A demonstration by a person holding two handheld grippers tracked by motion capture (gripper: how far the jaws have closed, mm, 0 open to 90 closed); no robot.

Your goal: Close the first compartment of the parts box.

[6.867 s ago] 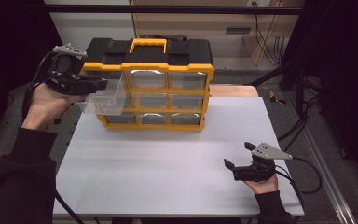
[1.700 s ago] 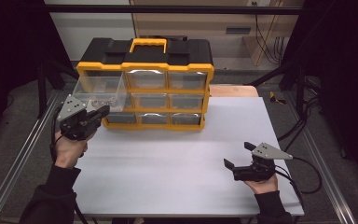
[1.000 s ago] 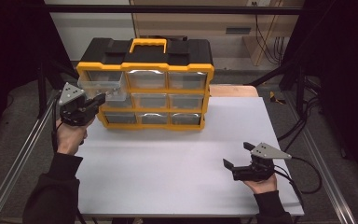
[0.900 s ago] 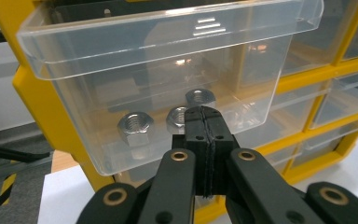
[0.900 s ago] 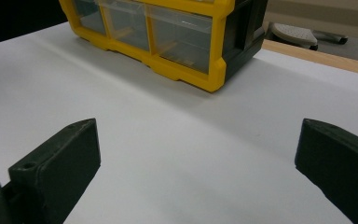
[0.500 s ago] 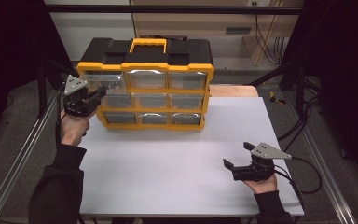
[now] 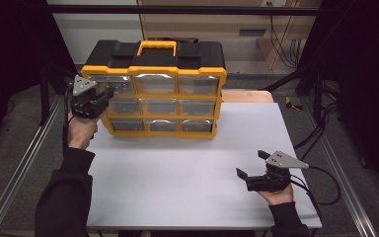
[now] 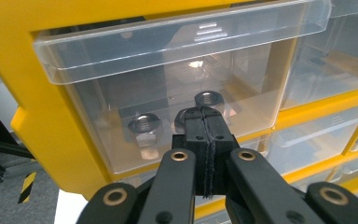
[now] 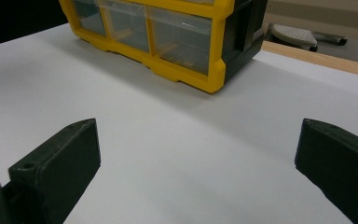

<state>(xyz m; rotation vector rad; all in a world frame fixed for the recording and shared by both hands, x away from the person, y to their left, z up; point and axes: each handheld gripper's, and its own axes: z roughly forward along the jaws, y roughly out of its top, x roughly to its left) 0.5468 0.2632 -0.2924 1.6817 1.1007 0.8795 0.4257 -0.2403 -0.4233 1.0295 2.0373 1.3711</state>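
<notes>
Top-left drawer: clear, in yellow organizer, held 3 steel nuts.
Left gripper: jaws pressed together against drawer front.
Right gripper: jaws wide, empty.

A lab or workshop bench is showing here: a white table is sitting inside a metal rail frame, a yellow parts organizer holding steel nuts is standing ahead of the left gripper, and cables are hanging beyond.
</notes>
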